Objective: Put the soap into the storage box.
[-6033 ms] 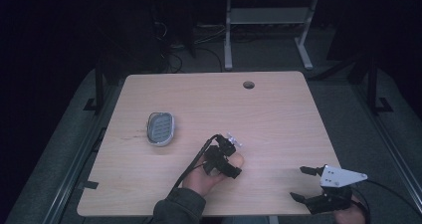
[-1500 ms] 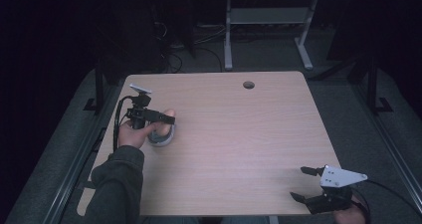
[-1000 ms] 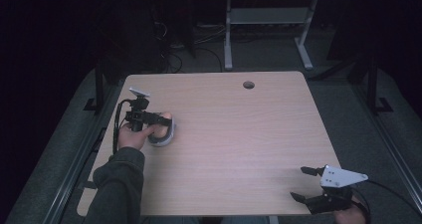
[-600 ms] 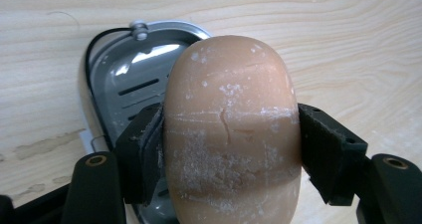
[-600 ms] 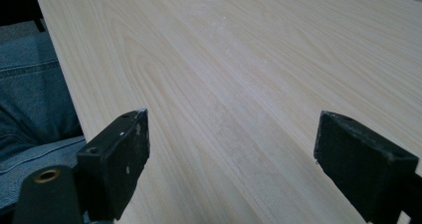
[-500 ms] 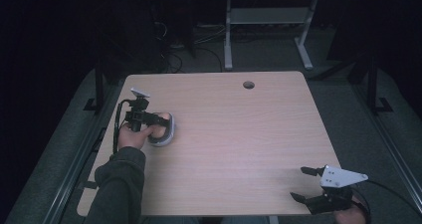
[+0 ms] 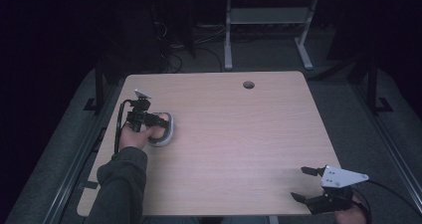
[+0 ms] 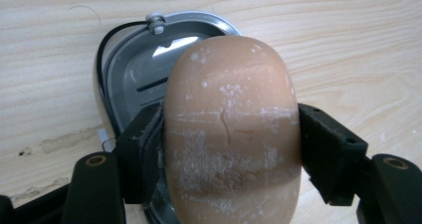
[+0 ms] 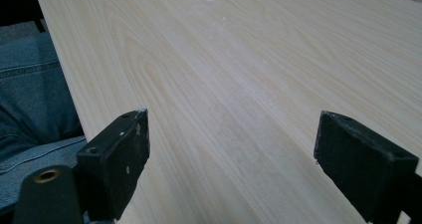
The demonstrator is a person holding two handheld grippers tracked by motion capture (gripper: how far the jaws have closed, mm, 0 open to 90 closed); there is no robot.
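Note:
A tan, oval bar of soap (image 8: pixel 231 129) with white scuffs is clamped across its width by my left gripper (image 8: pixel 231 152), both black pads (image 8: pixel 144 149) pressing on its sides. Right under it lies a grey oval soap dish (image 8: pixel 132 69); whether the soap touches the dish I cannot tell. From above, the left gripper (image 7: pixel 148 120) sits over the dish (image 7: pixel 168 135) at the table's left side. My right gripper (image 7: pixel 299 183) rests at the front right corner, jaws wide apart. In its own view, the right gripper (image 9: pixel 231 152) has bare wood between its jaws.
The light wooden table (image 7: pixel 239 134) has a round cable hole (image 7: pixel 248 84) near its far edge. A leg in blue jeans (image 9: pixel 30 99) lies beyond the table edge. White desk legs (image 7: pixel 228 35) and cables stand on the dark floor behind.
Six seconds ago the left hand was at the table's front middle; it now holds its gripper over the dish at the left. Over the last second nothing visibly moved. The right gripper has stayed put.

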